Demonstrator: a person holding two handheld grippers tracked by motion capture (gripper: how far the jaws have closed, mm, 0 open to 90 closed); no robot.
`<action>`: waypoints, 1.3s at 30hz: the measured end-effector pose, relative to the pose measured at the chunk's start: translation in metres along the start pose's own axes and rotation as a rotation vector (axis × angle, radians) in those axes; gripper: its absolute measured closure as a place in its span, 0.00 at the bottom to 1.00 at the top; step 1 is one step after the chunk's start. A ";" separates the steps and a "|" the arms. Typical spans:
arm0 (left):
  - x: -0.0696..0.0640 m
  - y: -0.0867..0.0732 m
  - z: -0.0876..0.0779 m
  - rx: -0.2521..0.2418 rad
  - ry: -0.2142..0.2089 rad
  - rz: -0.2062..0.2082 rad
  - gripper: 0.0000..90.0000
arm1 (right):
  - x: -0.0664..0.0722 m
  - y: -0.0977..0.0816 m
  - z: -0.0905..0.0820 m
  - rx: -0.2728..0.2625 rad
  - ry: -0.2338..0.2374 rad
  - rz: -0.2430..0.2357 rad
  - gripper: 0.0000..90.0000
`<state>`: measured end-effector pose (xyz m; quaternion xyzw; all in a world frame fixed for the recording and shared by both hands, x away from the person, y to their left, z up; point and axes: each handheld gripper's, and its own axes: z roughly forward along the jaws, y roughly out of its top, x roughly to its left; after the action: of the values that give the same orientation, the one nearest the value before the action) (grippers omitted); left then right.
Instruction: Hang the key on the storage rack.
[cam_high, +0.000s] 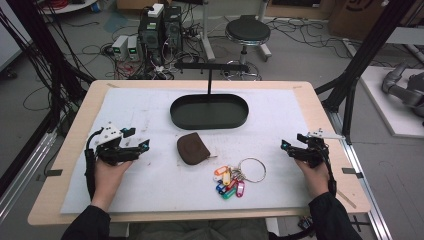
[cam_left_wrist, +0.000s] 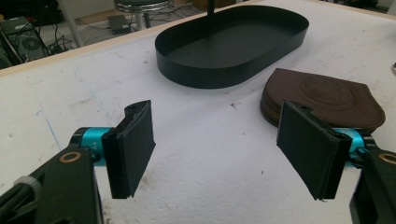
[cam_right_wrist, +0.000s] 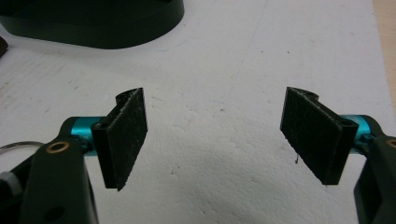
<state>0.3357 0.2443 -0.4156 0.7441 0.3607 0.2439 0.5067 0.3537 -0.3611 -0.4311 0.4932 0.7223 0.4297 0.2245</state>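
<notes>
Looking at the table, both grippers are spread wide and holding nothing: the left gripper (cam_high: 145, 145) hovers just left of the brown pouch (cam_high: 193, 148), the right gripper (cam_high: 285, 146) sits well off to the right of the key ring (cam_high: 251, 170).

Handling guesses: the pouch looks like soft leather with a zipper along its curved edge, so light and floppy, not slippery. I'd pinch it across the flat body near an edge, since it'll sag if grabbed by a corner. In the left gripper view it (cam_left_wrist: 322, 100) lies just behind the right-hand jaw, close to the black oval tray (cam_left_wrist: 187, 70).

The key tags (cam_high: 229, 182) are hard plastic on thin metal, so they'll rattle, dangle and slip. Best hold is probably the big ring itself.

Counts: one pouch, one tray, one big ring, and maybe six or seven coloured tags; they overlap too much to be sure.
</notes>
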 end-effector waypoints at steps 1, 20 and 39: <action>0.000 0.000 0.000 0.001 0.000 0.001 0.30 | 0.000 0.000 0.000 0.000 0.000 0.000 0.26; 0.004 0.005 0.006 -0.006 0.052 0.012 0.30 | 0.017 -0.007 -0.019 0.032 0.124 0.041 0.48; 0.002 0.006 0.009 0.000 0.053 0.025 0.30 | 0.064 -0.016 0.003 0.177 0.194 -0.099 0.70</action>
<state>0.3448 0.2391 -0.4130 0.7419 0.3644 0.2699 0.4939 0.3214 -0.3039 -0.4397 0.4311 0.7991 0.3984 0.1299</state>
